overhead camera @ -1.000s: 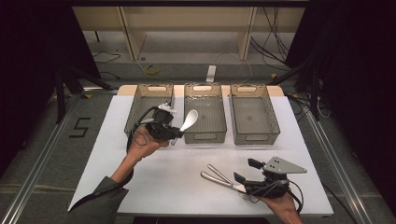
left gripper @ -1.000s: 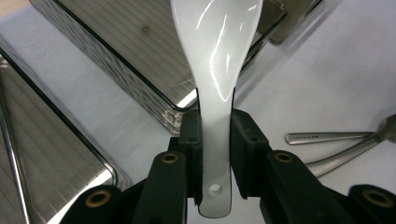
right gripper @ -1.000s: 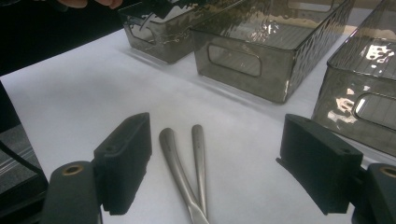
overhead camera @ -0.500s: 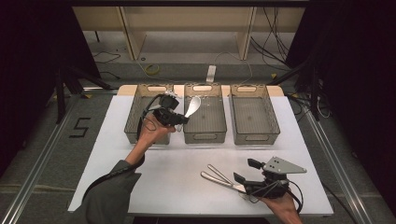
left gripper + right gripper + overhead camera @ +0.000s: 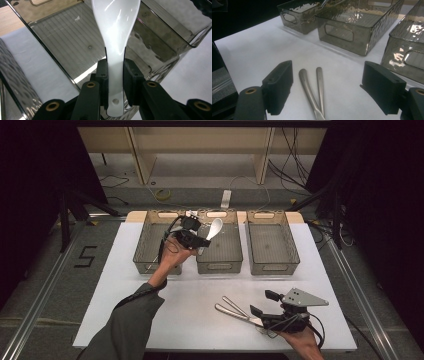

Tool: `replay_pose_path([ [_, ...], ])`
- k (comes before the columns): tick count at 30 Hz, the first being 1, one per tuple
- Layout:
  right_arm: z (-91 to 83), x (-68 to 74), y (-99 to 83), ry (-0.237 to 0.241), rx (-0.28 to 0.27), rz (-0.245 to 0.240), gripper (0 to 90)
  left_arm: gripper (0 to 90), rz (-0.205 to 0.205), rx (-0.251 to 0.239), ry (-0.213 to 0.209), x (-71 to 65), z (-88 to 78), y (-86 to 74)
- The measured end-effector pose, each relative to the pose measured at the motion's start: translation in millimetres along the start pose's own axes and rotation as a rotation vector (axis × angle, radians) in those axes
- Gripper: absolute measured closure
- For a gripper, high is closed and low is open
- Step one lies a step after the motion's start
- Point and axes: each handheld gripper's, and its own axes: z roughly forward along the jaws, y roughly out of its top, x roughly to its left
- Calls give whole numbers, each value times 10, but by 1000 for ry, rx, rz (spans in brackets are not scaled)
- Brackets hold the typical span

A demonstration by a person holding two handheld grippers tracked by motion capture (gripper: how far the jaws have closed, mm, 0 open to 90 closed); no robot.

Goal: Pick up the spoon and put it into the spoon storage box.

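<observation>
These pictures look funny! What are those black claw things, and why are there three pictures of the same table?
The black claws are grippers, squeezing tools a person holds, one in each hand. The top picture comes from a camera high above the white table. The other two come from small cameras riding on each gripper, looking along its jaws.

At the back of the table stand three see-through grey bins: a left bin, a middle bin and a right bin.

The left gripper pinches the handle of a white spoon and holds it above the middle bin. The right gripper is open, near the table's front edge. Two metal utensil handles lie on the table between its jaws, not squeezed.
</observation>
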Motion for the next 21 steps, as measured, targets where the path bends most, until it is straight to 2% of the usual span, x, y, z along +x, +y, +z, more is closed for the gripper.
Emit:
replay_pose_path([
  [5,-1,3,0,3,0,-1,258,754,-22,3,2,13,82,22],
  [12,0,8,0,4,1,-1,258,753,-26,15,8,0,174,66],
  [17,1,9,-1,6,-1,0,258,753,-47,10,15,6,237,81],
  [21,0,14,-1,7,0,-1,258,753,-48,27,24,3,308,74],
])
